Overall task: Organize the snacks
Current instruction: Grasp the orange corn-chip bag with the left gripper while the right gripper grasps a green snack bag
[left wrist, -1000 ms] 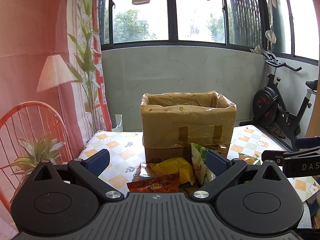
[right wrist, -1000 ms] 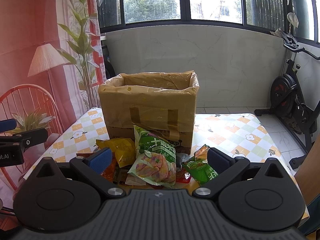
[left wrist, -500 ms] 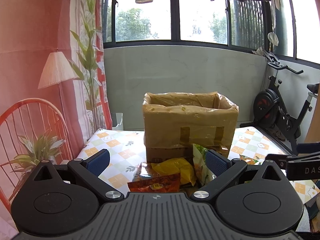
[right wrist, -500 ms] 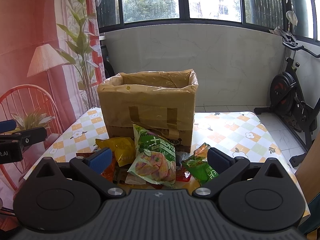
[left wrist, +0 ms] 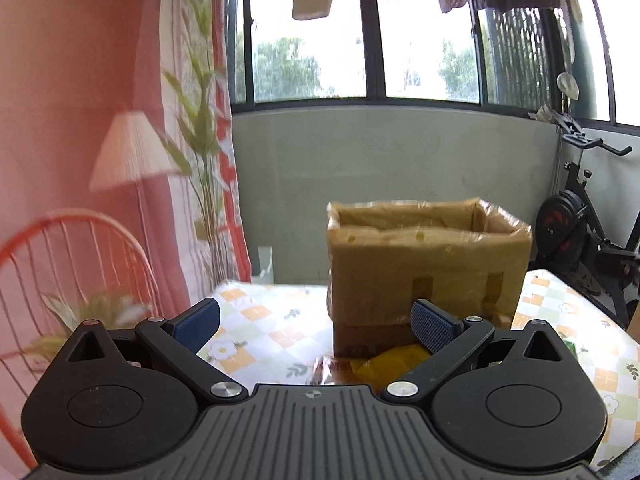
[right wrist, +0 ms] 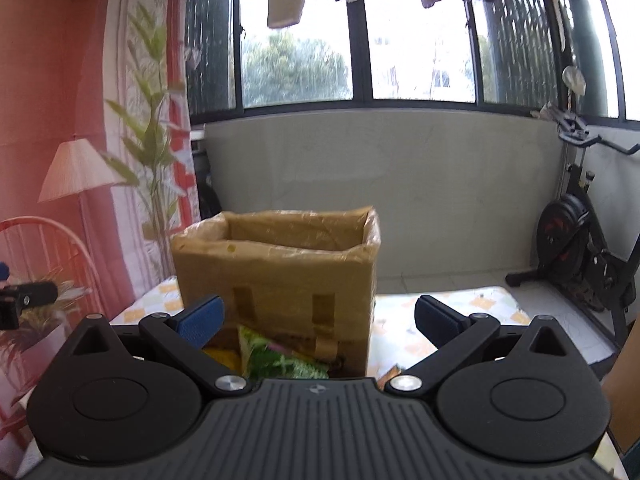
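While both my claws hang above the near edge of the table (left wrist: 272, 320), the move ahead turns on where the snacks lie: low and forward, between me and the box (left wrist: 424, 264). Left view: my left claw (left wrist: 316, 322) is spread wide and empty; a yellow bag (left wrist: 392, 362) shows just under its right finger, touching the box's foot, with a crinkled clear wrapper (left wrist: 322, 372) beside it. Right view: my right claw (right wrist: 318, 318) is likewise spread and empty; a green bag (right wrist: 280, 360) leans against the box front, lying below and left of the claw's midline, near its left finger, its long axis roughly upright. By my judgement the right claw is the nearer to the green bag and must drop and shift left; the box mouth stands open behind.
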The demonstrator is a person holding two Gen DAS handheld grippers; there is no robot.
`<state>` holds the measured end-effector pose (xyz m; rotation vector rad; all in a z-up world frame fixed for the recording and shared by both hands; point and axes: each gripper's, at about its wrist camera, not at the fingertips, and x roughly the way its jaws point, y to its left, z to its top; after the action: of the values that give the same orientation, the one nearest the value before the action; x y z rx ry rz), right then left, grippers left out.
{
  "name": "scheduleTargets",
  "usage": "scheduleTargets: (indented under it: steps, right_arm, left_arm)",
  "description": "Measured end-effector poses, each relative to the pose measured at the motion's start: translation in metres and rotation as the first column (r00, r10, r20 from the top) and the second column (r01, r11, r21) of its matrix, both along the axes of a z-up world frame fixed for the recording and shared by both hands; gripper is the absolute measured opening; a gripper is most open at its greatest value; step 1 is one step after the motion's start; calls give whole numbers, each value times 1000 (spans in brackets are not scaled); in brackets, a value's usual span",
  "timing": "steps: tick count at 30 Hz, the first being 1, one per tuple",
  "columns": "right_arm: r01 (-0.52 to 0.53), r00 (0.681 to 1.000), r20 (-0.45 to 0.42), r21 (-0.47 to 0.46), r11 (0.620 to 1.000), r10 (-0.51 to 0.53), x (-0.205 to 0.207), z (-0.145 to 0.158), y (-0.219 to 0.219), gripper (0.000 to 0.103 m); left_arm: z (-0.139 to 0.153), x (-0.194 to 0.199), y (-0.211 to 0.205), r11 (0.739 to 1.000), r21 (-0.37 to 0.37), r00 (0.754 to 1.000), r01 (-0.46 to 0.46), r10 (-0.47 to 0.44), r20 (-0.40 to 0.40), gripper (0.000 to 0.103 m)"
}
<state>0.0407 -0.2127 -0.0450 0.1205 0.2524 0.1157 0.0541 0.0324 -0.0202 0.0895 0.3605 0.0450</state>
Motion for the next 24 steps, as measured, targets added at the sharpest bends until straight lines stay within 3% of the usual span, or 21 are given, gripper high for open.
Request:
scheduleTargets:
  steps: [3, 6, 10, 14, 19, 24]
  right_arm:
    - [41, 998, 44, -23, 999, -40, 11, -17, 5, 103]
    - [26, 1000, -3, -4, 1000, -26, 25, -36, 6, 103]
    - [-21, 996, -85, 47, 999, 25, 40, -61, 4, 103]
    - [-41, 993, -114, 24, 999, 43, 47, -76, -1, 103]
    - [-39, 988, -149, 60, 997, 48, 54, -88, -15, 103]
    - [-28, 986, -162, 52, 998, 36, 56, -100, -21, 103]
  left_arm:
    - [-21, 16, 10, 999, -48, 999, -7, 4, -47, 98]
    - [-44, 30, 16, 996, -90, 993, -6, -4, -116, 96]
    - [-75, 39, 13, 996, -80, 980, 25, -40, -193, 95]
    - [-99, 49, 14, 991, -128, 961, 44, -77, -265, 95]
    - [-120, 59, 18, 991, -132, 942, 22, -64, -330, 94]
    - [-135, 69, 29, 983, -183, 929, 9, -76, -363, 94]
